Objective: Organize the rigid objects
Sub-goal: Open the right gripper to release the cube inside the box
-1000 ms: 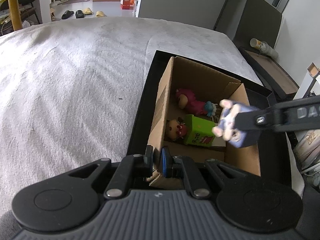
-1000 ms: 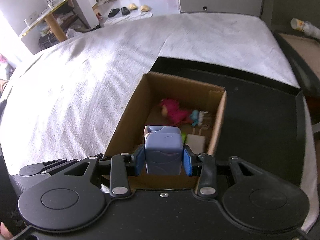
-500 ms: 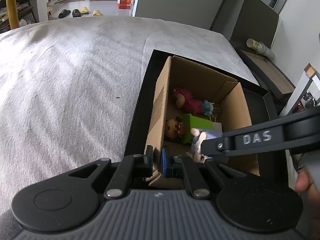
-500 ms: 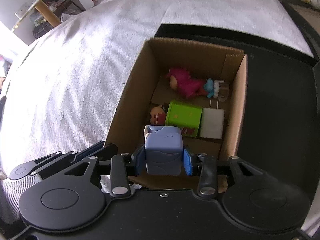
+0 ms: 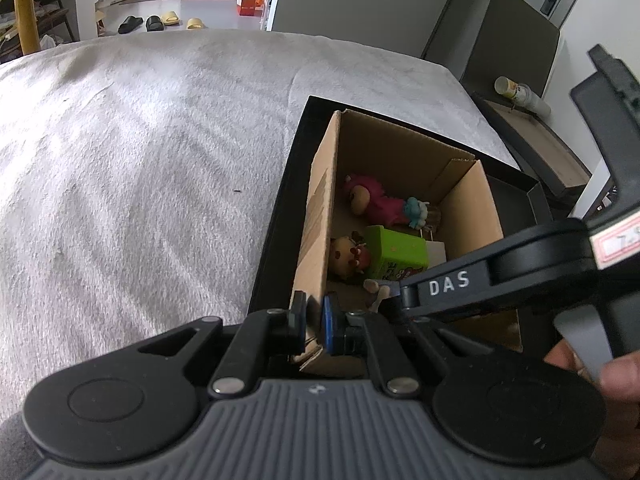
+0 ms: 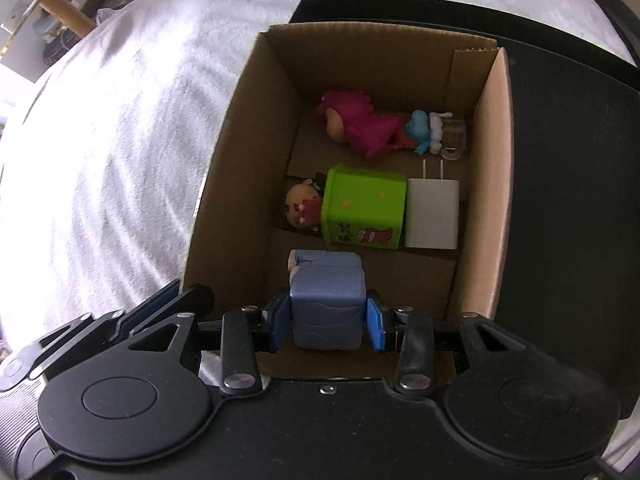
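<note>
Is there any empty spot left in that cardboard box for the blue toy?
Yes: the near strip of the box floor, below the green box and white charger, is bare. The middle row and the far row, with the pink doll, are crowded. The right gripper holds the blue toy over that strip.

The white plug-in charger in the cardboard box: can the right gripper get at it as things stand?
Probably not yet. The right gripper has its jaws shut on a pale blue block-shaped toy, so they are full. The white plug-in charger itself lies uncovered beside the green box, open from above.
</note>
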Demonstrator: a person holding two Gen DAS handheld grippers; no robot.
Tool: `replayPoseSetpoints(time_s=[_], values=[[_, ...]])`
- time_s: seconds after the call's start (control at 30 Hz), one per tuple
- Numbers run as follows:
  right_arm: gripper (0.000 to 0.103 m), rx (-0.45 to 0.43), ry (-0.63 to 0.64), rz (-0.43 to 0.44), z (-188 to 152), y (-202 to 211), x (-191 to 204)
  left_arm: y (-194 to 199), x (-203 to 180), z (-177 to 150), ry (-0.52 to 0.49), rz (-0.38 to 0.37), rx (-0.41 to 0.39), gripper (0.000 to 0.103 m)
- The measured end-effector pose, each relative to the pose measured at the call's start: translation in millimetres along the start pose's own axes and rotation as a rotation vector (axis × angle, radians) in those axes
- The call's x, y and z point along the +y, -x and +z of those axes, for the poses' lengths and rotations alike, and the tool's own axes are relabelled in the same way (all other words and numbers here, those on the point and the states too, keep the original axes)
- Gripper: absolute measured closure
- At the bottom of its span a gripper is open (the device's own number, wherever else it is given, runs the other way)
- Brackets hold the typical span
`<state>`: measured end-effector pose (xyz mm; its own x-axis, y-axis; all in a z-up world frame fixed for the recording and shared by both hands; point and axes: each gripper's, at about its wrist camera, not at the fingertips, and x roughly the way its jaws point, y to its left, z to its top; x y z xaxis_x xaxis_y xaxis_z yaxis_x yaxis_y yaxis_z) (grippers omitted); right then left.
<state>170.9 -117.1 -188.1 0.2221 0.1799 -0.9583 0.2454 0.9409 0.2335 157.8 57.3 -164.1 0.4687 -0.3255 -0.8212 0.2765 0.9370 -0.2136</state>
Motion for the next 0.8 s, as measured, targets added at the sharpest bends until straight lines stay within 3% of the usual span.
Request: replayPoseSetpoints(time_s=[0.2, 0.43, 0.8], values=[[0.060, -0.015, -0.020, -0.049, 5.1, -3.7, -2.8, -2.0, 0.3, -0.7, -0.001, 0.003, 0.005, 0.095], [0.059, -0.091, -0.041, -0.017, 7.4, 16.7, -8.5, -2.9, -0.5, 1.0, -0.001, 0.012, 0.015, 0.095], [0.057, -0.122, -0.014, 0.017, -1.2, 34.7, -12.1, 4.2, -7.5, 3.3, -0.011, 0.038, 0.018, 0.095]])
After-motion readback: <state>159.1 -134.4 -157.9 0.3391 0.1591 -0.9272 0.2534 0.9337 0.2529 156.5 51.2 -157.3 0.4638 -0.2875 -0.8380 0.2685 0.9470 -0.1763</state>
